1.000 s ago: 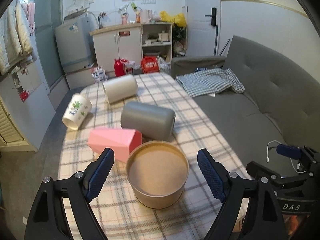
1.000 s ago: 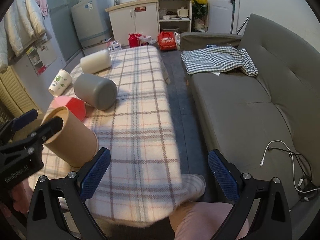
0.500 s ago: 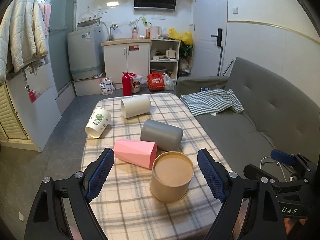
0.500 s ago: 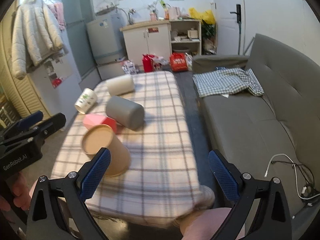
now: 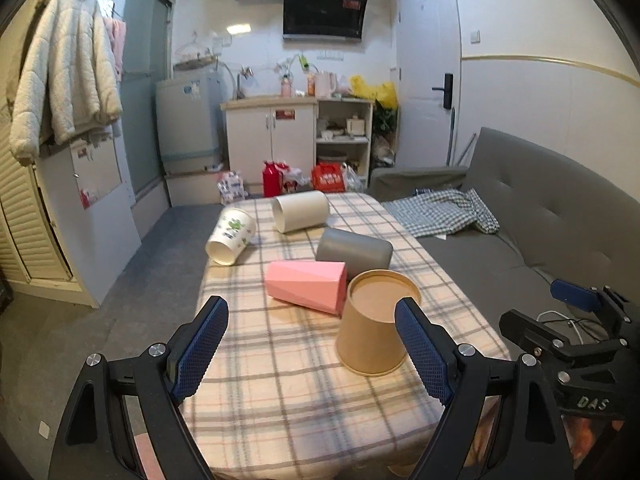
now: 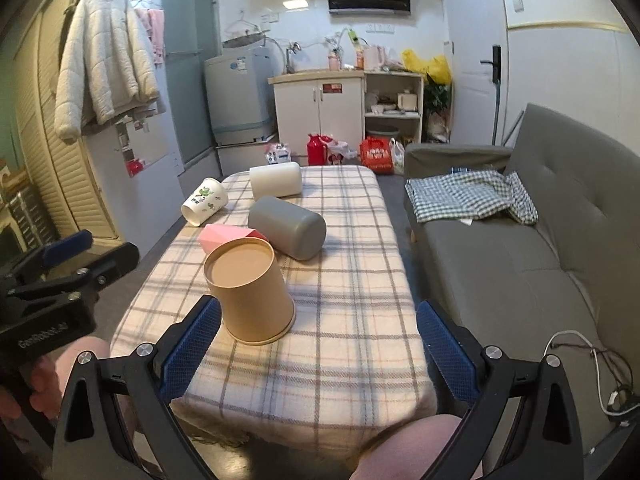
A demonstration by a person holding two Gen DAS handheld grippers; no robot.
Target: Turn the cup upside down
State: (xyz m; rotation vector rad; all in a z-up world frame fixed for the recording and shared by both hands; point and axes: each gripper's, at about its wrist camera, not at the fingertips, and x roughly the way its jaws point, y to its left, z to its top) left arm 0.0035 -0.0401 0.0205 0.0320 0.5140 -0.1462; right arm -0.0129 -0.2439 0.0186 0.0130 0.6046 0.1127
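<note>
A brown paper cup (image 5: 374, 326) stands upside down, mouth down, on the plaid tablecloth (image 5: 288, 392); it also shows in the right wrist view (image 6: 250, 290). A pink cup (image 5: 308, 286), a grey cup (image 5: 354, 250), a white cup (image 5: 300, 211) and a white printed cup (image 5: 230, 236) lie on their sides behind it. My left gripper (image 5: 316, 352) is open and empty, above the table's near end, short of the brown cup. My right gripper (image 6: 320, 350) is open and empty, also back from the cup.
A grey sofa (image 6: 540, 248) with a checked cloth (image 6: 472, 198) runs along the table's right side. A white cable (image 6: 592, 364) lies on the sofa seat. Cabinets (image 5: 272, 148) and bags (image 5: 328, 178) stand beyond the table's far end.
Both grippers have pulled back and risen away from the table. The brown cup stays upside down on the cloth, now farther from both grippers.
</note>
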